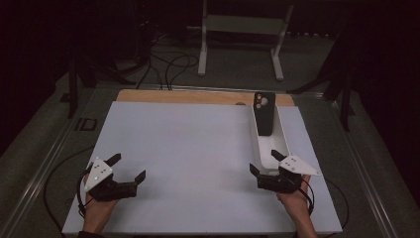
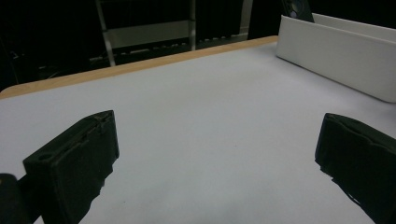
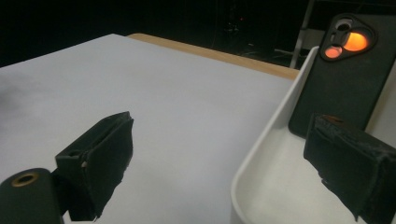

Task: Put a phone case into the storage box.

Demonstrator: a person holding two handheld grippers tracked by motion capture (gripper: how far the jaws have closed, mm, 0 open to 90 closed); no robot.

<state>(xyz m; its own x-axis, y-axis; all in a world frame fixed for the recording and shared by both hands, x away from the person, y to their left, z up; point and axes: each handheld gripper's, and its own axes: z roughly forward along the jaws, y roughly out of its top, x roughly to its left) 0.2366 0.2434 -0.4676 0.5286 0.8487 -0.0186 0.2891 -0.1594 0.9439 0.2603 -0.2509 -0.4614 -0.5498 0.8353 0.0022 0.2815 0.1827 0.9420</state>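
A black phone case [image 1: 264, 114] leans upright at the far end of a long white tray [image 1: 271, 147] on the right of the table. In the right gripper view the case [image 3: 345, 79] shows its camera cut-out, lit orange, above the tray's rim [image 3: 271, 126]. My right gripper [image 1: 262, 159] is open at the tray's near end; its own view [image 3: 222, 128] shows one jaw over the mat and the other over the tray's inside. My left gripper [image 1: 131, 165] is open near the front left, holding nothing [image 2: 217, 126]. Its view takes in the tray's side wall [image 2: 336, 56].
A white mat [image 1: 188, 148] covers the table, with a strip of bare wood [image 1: 188, 96] along the far edge. Beyond the table stand a white frame [image 1: 242, 25] and loose cables [image 1: 168, 64] on the dark floor. A metal rail [image 1: 39, 168] runs along the left.
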